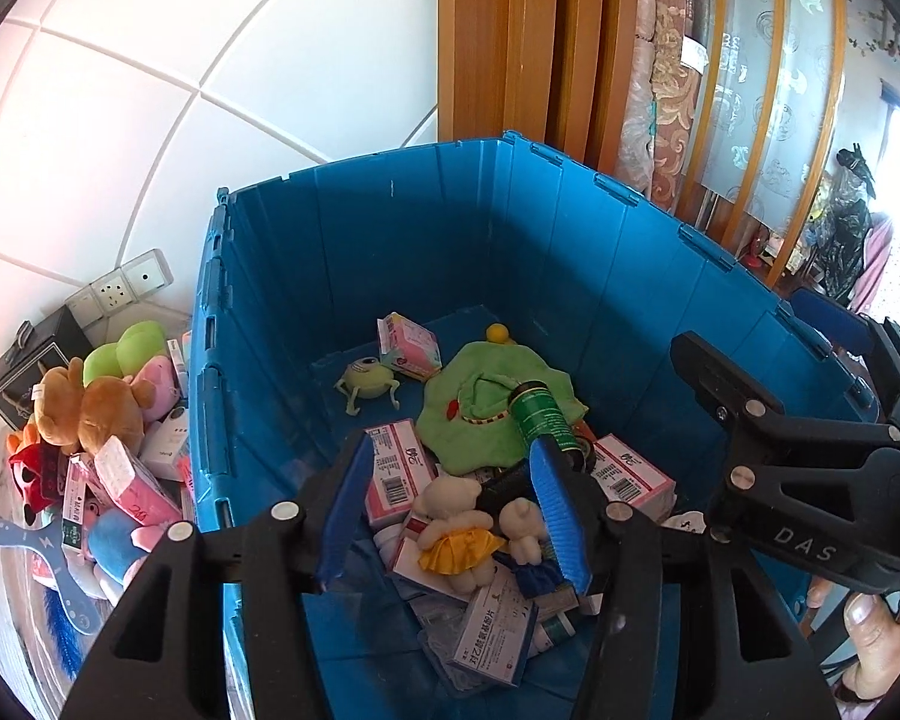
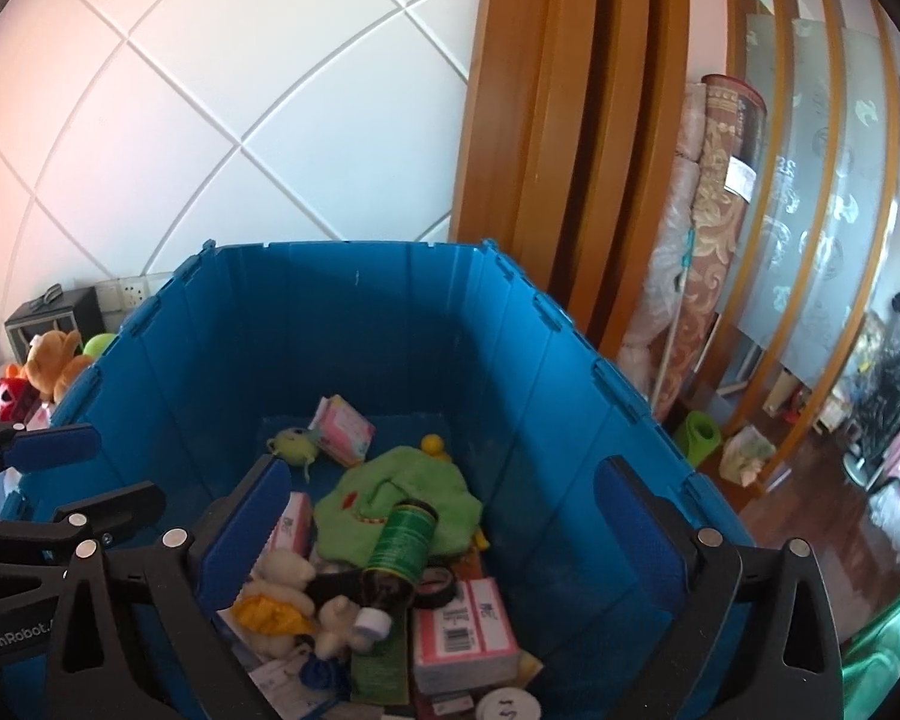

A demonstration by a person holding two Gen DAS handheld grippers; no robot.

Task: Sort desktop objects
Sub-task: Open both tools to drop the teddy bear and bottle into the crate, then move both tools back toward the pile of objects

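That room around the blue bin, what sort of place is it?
Most likely a lived-in home. A white tiled wall stands behind the blue bin, rolled rugs lean against a wooden-framed frosted glass door, and plush toys are heaped beside the bin.

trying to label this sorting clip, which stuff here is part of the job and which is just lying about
Job: blue crate; green bottle, pink boxes and white bears inside it; plush pile beside it.

Lying about: rolled rugs, wall socket, wooden door frame.

one blue crate (image 1: 390,252), two white teddies (image 1: 450,510), one green bottle (image 1: 543,414)
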